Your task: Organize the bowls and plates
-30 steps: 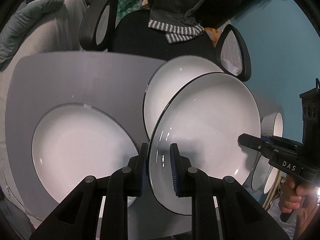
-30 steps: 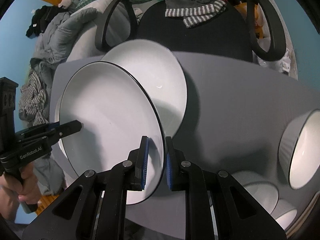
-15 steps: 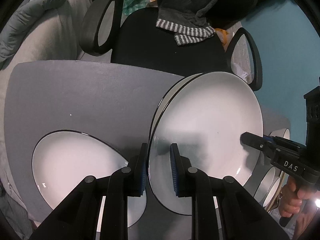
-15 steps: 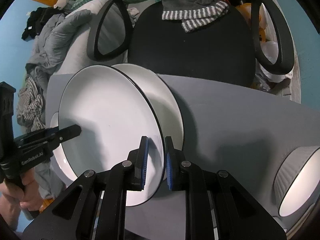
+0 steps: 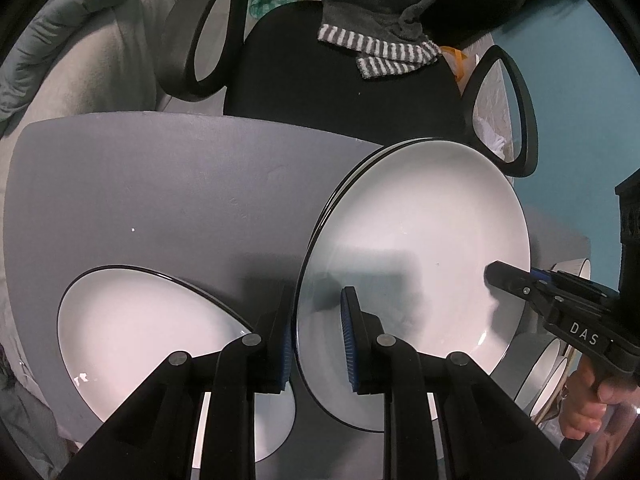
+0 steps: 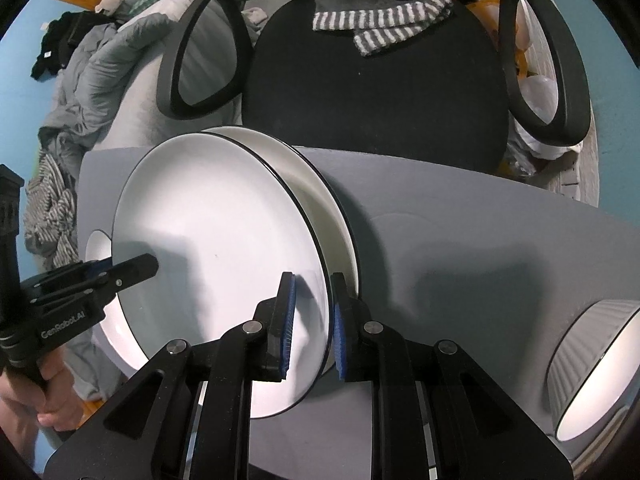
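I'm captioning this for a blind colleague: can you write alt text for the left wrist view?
The left gripper and right gripper hold opposite rims of a white black-rimmed plate just above a matching plate on a grey table. Another plate lies left; a black chair stands behind.

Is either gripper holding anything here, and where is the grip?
Both hold one white plate by opposite rims: left gripper on its left rim, right gripper on its right rim.
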Motion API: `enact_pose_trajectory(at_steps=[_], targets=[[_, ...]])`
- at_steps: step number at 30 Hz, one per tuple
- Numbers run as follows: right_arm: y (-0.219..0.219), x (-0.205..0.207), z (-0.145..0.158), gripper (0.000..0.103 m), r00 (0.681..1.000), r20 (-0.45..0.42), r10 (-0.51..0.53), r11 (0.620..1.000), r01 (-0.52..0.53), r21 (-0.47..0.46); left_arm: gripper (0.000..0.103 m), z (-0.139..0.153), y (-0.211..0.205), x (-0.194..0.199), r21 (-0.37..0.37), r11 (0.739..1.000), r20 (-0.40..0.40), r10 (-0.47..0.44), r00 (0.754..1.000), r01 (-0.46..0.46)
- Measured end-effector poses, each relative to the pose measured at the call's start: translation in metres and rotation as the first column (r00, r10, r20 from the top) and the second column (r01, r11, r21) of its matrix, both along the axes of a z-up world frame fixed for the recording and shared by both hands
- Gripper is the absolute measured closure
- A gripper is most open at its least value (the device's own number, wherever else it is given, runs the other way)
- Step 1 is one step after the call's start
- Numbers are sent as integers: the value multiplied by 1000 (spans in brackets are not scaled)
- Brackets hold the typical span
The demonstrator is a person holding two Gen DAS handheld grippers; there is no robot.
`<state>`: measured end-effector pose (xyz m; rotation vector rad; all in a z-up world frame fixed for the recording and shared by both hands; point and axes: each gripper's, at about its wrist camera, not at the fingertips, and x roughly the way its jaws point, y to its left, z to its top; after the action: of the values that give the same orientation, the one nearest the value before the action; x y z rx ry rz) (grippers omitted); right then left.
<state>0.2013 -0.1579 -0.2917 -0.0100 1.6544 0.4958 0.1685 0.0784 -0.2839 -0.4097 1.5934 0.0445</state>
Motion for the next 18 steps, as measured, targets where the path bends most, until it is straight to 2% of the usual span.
enact_pose_trajectory(at_steps=[8,18], targets=[[4,3,0,86,1000,-11,6,1000,-6,-27,79,-2,-1,3,5,1000,-11,-9,1000,9],[15,7,4,81,999,-19,42,992,-44,-121,71,-9,-8,5,20,998,-25,-55,998,55]])
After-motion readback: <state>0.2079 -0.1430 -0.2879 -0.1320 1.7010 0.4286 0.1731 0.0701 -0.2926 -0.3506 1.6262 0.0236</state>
